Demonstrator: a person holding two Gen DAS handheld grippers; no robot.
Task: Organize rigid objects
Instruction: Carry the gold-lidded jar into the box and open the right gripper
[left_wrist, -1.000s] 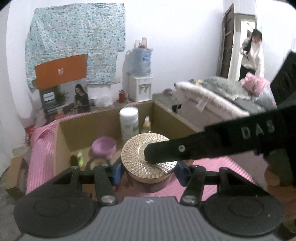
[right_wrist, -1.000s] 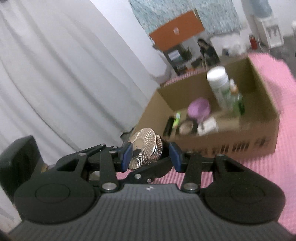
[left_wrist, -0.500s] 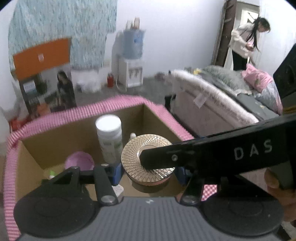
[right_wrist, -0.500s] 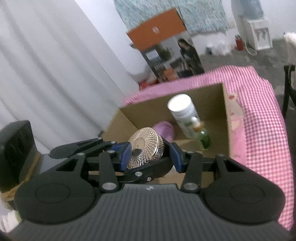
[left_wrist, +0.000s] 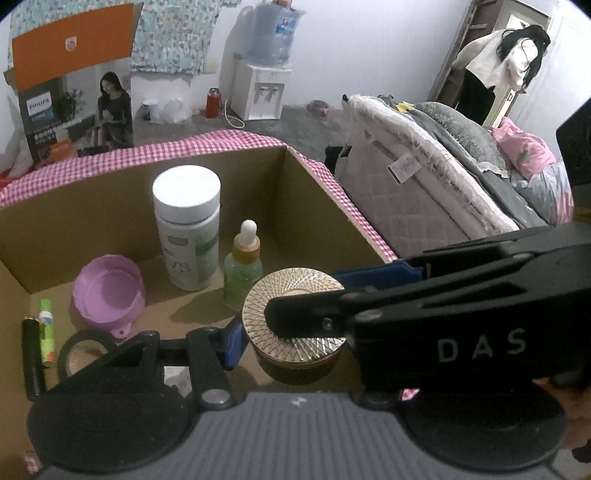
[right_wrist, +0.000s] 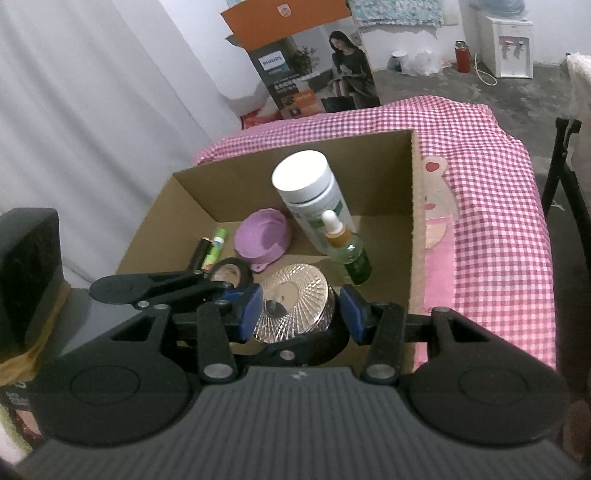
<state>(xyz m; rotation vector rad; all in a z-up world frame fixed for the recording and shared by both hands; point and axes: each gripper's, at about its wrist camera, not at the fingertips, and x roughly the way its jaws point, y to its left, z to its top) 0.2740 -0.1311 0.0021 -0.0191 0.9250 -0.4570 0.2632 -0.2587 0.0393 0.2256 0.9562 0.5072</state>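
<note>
item 1: gold-lidded jar (left_wrist: 295, 321), round, faceted metallic lid over a dark base. it hung low inside the cardboard box (left_wrist: 325, 199), at the near right part, just in front of the green dropper bottle (left_wrist: 242, 271). whether its base touched the box floor could not be told.

item 2: left gripper (left_wrist: 291, 332). its blue pad pressed the jar's left side; the other side was hidden behind the right tool, so its tongs appeared pinched on the jar body.

item 3: right gripper (right_wrist: 297, 312). in its own view the 2 blue pads stood either side of the lid with a small gap at the right pad; in the left view a black finger lay across the lid top. whether it truly pinched the jar could not be told.

item 4: box contents, all at rest: tall white-capped bottle (right_wrist: 310, 195) upright, purple lid (right_wrist: 264, 240), green lip balm (left_wrist: 46, 332), black tube (left_wrist: 32, 354), round compact (right_wrist: 231, 273).

risk note: the jar sat close to the dropper bottle, which was narrow and tall; a forward nudge on release would likely topple it into the white bottle. 2 tools on 1 smooth lid could twist it; if one let go first, the jar could tilt or drop.
</note>
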